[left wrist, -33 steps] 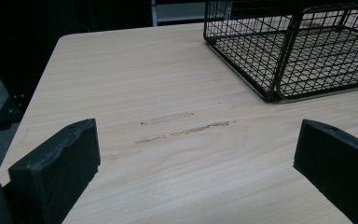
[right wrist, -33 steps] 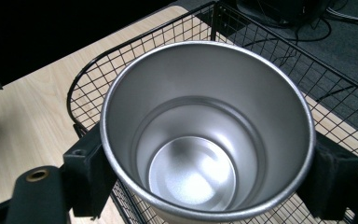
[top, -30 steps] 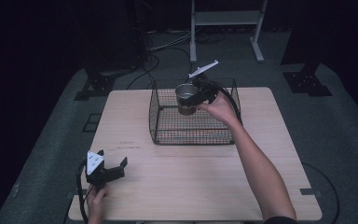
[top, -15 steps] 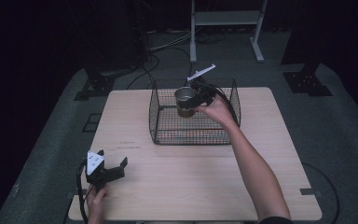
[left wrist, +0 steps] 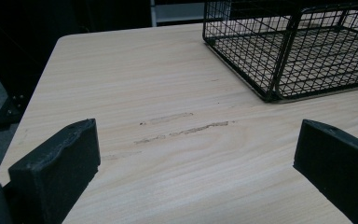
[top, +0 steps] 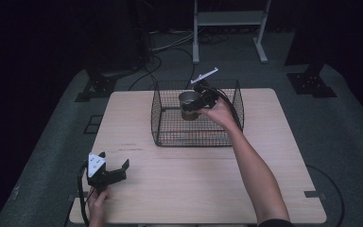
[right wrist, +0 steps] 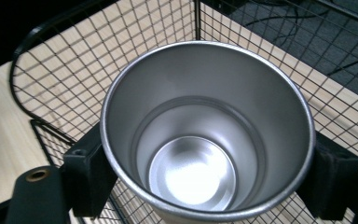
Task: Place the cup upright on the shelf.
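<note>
High view: cup point(top: 188, 100) lower in basket point(top: 170, 135)

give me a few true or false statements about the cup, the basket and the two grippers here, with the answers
1. The right gripper grips a metal cup from both sides. True.
2. The cup holds a liquid. False: the right gripper view shows it empty, down to its shiny bottom.
3. The left gripper is shut on a pen. False: its jaws stand wide open over bare table, holding nothing.
4. The cup is held upright over the wire basket. True.
5. The basket stands at the table's near edge. False: it stands on the far half.
</note>
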Demonstrator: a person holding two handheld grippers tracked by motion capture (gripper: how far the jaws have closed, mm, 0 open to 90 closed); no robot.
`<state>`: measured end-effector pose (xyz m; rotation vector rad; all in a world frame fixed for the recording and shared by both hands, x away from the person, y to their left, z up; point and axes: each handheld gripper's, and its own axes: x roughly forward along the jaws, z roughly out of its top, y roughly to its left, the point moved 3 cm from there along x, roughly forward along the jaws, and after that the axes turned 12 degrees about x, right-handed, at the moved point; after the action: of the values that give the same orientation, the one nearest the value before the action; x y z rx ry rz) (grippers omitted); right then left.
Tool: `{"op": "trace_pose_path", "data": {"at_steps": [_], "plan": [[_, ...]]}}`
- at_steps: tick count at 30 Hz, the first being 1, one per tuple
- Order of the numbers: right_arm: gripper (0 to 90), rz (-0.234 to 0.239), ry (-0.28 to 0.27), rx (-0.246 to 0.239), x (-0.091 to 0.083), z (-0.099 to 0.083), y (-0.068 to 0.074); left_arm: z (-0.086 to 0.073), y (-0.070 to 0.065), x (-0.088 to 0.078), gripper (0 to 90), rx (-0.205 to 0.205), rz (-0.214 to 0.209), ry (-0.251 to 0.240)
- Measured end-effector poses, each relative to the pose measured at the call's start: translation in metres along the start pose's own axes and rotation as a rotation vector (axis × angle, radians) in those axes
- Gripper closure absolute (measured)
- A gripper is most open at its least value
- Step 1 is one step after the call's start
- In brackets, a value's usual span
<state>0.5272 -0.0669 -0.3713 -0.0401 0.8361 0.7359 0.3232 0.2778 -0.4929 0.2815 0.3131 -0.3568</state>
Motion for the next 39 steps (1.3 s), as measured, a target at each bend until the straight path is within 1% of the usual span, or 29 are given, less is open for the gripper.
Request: {"op": "trace_pose_path", "data": {"at_steps": [3,7,13,17,20,21,23,25,27,32,39], "plan": [[17.9,-0.016,0.008,0.008,0.004,-0.001,-0.004,0.0,0.0,0.0,0.0,0.001,0.0,0.0],[17.9,-0.026,0.006,0.024,0.009,-0.003,-0.011,0.0,0.0,0.0,0.0,-0.001,-0.001,-0.001],[17.9,-0.05,0.023,0.05,0.018,-0.011,-0.021,0.0,0.0,-0.001,0.0,0.0,-0.003,0.001],[17.9,-0.064,0.036,0.057,0.021,-0.014,-0.024,0.0,0.0,0.0,0.0,0.0,-0.001,-0.001],[17.9,-0.067,0.043,0.054,0.023,-0.015,-0.026,0.0,0.0,-0.001,0.0,0.0,-0.002,0.0],[17.9,-0.066,0.044,0.064,0.024,-0.016,-0.026,0.0,0.0,-0.001,0.0,-0.001,-0.002,0.0],[17.9,-0.067,0.052,0.059,0.026,-0.017,-0.028,0.0,0.001,-0.001,0.0,0.0,-0.003,0.0],[17.9,-0.084,0.063,0.055,0.029,-0.018,-0.029,0.0,0.001,-0.001,0.0,-0.002,-0.003,0.0],[17.9,-0.092,0.065,0.046,0.031,-0.018,-0.03,0.0,0.001,-0.001,0.0,-0.003,-0.004,-0.001],[17.9,-0.105,0.073,0.043,0.034,-0.019,-0.03,0.0,0.001,-0.001,0.0,-0.004,-0.004,-0.002],[17.7,-0.098,0.086,0.046,0.039,-0.021,-0.032,0.0,0.001,-0.001,0.0,-0.001,-0.004,-0.001]]}}
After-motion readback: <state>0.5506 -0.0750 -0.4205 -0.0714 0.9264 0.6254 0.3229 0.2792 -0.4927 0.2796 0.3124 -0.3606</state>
